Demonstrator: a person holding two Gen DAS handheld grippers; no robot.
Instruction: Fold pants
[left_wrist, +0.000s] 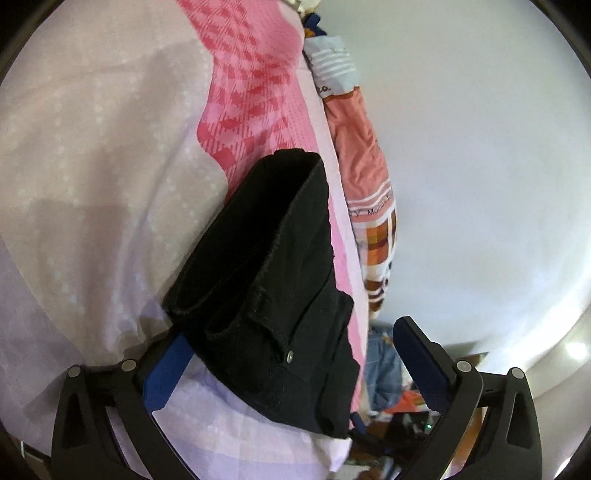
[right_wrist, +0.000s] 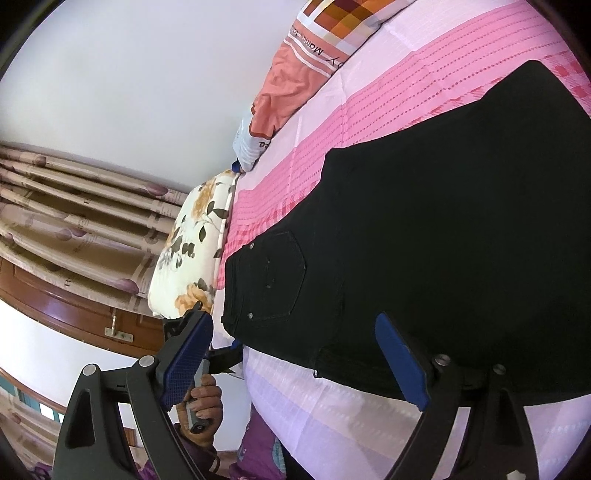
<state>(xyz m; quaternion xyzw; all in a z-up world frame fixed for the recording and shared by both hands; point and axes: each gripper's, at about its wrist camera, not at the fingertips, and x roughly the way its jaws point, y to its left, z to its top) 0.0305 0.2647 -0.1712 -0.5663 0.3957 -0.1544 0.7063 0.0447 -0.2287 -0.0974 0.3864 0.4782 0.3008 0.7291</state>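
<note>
Pants (left_wrist: 266, 288) lie folded between both wide-spread grippers, left (left_wrist: 291, 354) and right (right_wrist: 299, 354), apparently ungripped.

Orange-striped pillow (right_wrist: 314, 48): white band printed "Mama", rest cut off; same band unreadable in left view.

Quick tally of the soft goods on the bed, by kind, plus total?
Black pants: 1
Pink checked bedsheet: 1
Floral pillow: 1
Orange patterned pillow: 1
Total: 4
</note>
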